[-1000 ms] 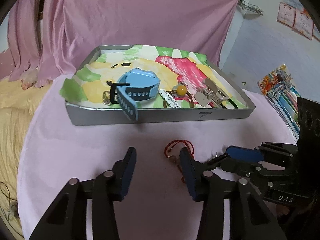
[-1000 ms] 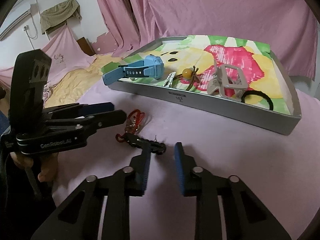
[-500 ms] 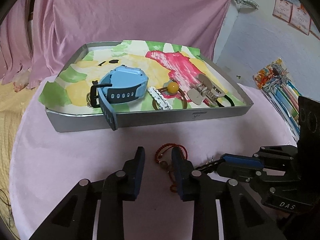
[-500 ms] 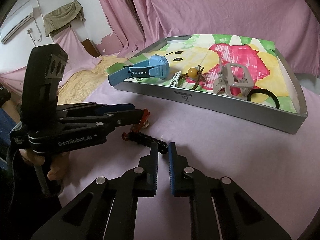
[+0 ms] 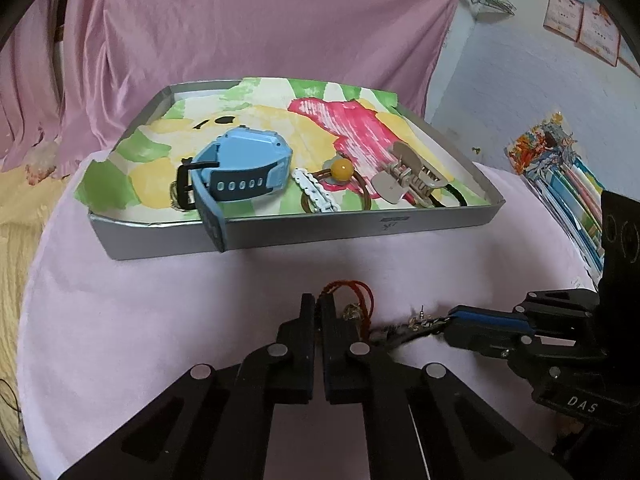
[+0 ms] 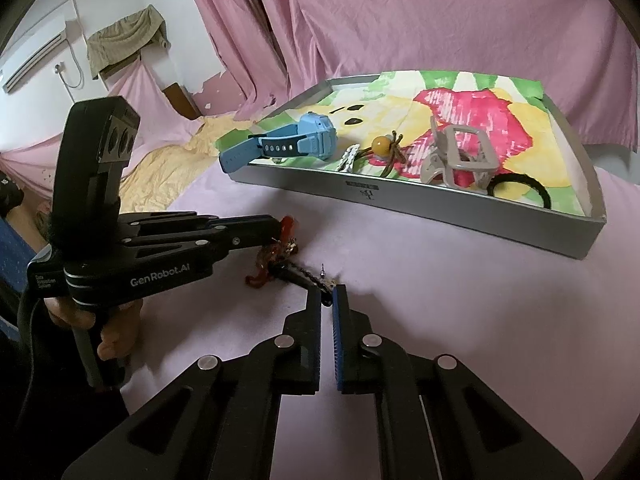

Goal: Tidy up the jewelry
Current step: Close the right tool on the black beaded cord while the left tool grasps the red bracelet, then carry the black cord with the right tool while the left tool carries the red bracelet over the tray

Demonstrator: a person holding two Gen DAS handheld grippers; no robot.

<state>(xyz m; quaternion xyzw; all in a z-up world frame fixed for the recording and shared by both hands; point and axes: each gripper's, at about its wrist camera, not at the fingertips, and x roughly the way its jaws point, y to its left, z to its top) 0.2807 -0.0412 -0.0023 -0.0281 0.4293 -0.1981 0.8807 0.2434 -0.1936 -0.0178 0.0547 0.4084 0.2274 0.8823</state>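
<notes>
Red cord bracelet [image 5: 354, 294] pinched in left gripper [image 5: 318, 306]; dark beaded strand [image 6: 302, 276] pinched endwise in right gripper [image 6: 329, 296], lying leftward between them, tray [image 6: 460, 210] beyond.

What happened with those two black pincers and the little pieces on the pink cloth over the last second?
Both pincers closed. The left gripper, wide open before, has shut on the red cord bracelet. The right gripper narrowed onto one end of the dark beaded chain; whether it truly grips is unclear. The silver tray and its blue watch, hair clips and ties have stayed put.
</notes>
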